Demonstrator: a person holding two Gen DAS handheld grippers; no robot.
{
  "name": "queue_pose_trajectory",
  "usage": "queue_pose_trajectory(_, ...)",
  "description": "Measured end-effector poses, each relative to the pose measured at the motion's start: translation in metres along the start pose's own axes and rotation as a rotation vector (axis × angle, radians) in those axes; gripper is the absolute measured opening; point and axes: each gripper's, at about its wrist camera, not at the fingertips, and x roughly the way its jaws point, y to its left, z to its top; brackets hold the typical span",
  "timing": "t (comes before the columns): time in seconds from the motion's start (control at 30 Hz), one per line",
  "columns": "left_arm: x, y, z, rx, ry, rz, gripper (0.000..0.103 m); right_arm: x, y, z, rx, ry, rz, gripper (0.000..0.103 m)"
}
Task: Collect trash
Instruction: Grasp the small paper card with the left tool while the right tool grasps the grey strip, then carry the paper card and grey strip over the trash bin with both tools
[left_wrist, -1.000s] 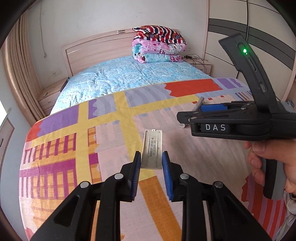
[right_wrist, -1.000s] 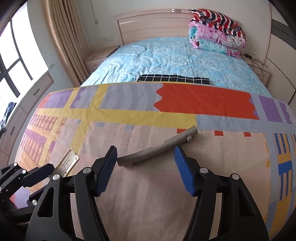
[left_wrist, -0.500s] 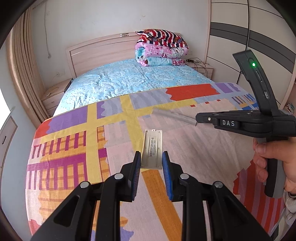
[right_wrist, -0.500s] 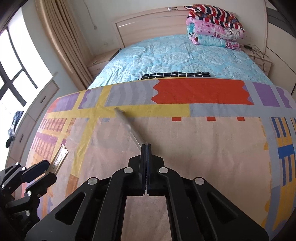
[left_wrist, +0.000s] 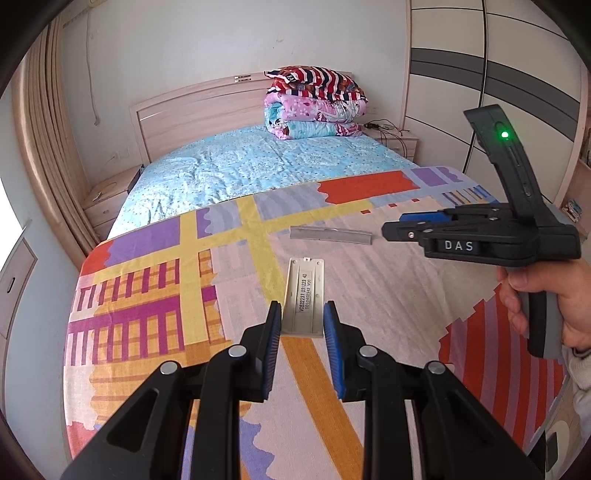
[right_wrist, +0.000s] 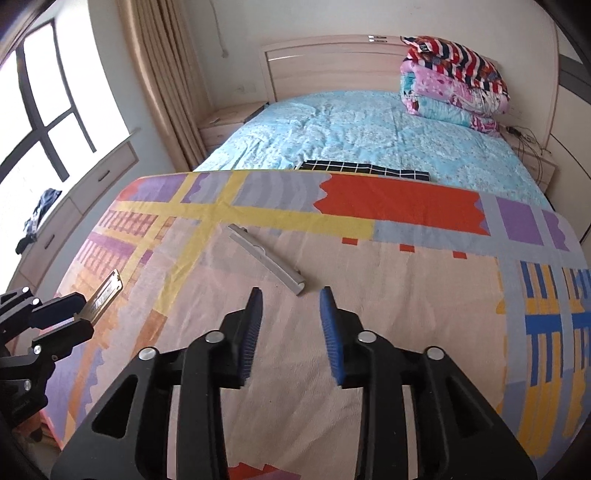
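My left gripper (left_wrist: 302, 320) is shut on a flat grey plastic cover with a printed label (left_wrist: 303, 295) and holds it above the colourful blanket (left_wrist: 147, 302). The cover also shows in the right wrist view (right_wrist: 105, 295), between the left gripper's fingers. A long grey plastic strip (right_wrist: 267, 260) lies on the blanket just ahead of my right gripper (right_wrist: 291, 306), which is open and empty. In the left wrist view the strip (left_wrist: 330, 235) lies left of the right gripper (left_wrist: 391, 230).
A bed with a light blue quilt (right_wrist: 362, 125) lies beyond the blanket, with folded quilts (right_wrist: 454, 85) stacked by the headboard. A black checked cloth (right_wrist: 364, 170) lies at the blanket's far edge. Curtains and a window (right_wrist: 44, 110) are at left; nightstands flank the bed.
My right gripper shut on the strip, lifted and turned it, then opened; the strip now lies on the blanket further left, at a new angle. The left gripper keeps holding the cover.
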Motion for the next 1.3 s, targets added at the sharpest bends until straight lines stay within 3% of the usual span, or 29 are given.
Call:
queue_pose_trajectory(0.3, 0.004, 0.003, -0.003, 0.012, 0.003, -0.012, 0.023, 0.035, 0.006, 0.012, -0.179, 0.044, -0.004, 0.036)
queue_pose_trajectory(0.53, 0.01, 0.003, -0.003, 0.012, 0.007, -0.017, 0.023, 0.048, -0.003, 0.017, -0.205, 0.054, 0.052, 0.036)
queue_pose_trajectory(0.67, 0.01, 0.002, -0.004, 0.011, 0.008, -0.019, 0.023, 0.046, -0.004, 0.015, -0.223, 0.04, 0.045, 0.013)
queue_pose_trajectory(0.97, -0.006, -0.004, -0.007, 0.017, -0.011, -0.013, 0.023, 0.022, -0.011, -0.001, -0.159, 0.03, 0.047, 0.012)
queue_pose_trajectory(1.3, -0.048, -0.02, -0.022, 0.022, -0.047, -0.022, 0.023, -0.051, 0.005, -0.032, -0.142, -0.02, 0.045, 0.012)
